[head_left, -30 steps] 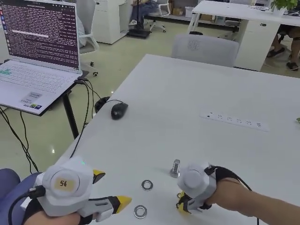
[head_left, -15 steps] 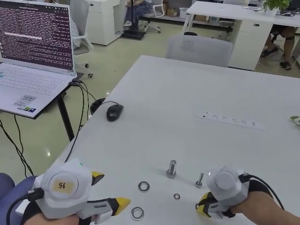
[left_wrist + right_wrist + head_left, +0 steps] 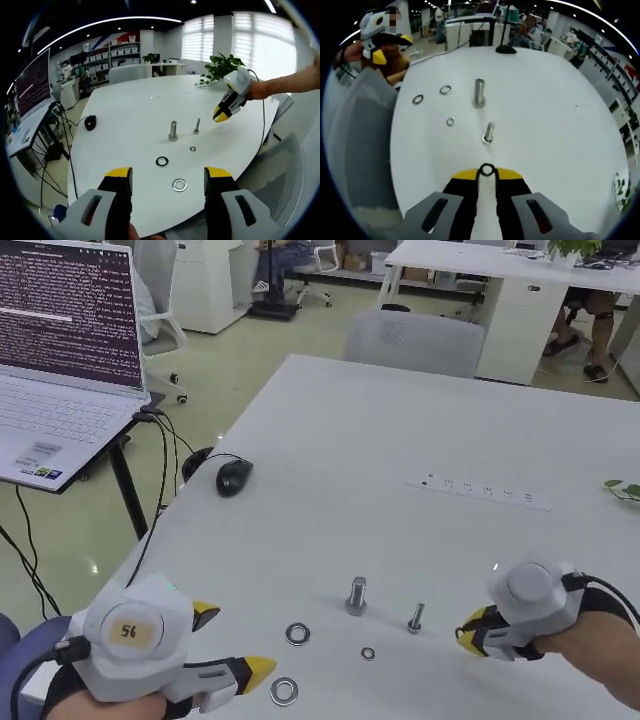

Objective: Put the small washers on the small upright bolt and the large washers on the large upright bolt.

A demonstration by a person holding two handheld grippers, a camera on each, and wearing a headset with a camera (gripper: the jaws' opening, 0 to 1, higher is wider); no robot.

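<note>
Pretty early days on this one. Both bolts stand upright on the table (image 3: 400,470), the large bolt (image 3: 356,595) on the left and the small bolt (image 3: 415,618) near it on the right. Neither seems to have a washer on it. Their bases are tiny in the head view though, so a thin one lying flat could be missed. As far as the pictures go, nothing is stacked yet.

The right gripper (image 3: 472,632) is closed, its yellow tips clamped on a little ring, the pinched small washer (image 3: 487,170). It's held off the table, with the small bolt straight ahead of the jaws in the right gripper view but clearly apart from them. So that looks like the first washer of the job, picked up but not yet over its bolt.

The left gripper (image 3: 169,174) is wide open with nothing in it, down at the near edge of the table. The near large washer (image 3: 179,185) lies flat just ahead of its jaws. The far large washer (image 3: 161,161) sits a bit closer to the large bolt, and the loose small washer (image 3: 193,148) lies flat in front of the small bolt.

Left to do, by the look of it: thread the pinched one on, fetch the loose small one, then put both big ones on the large bolt. Basically all of it.
</note>
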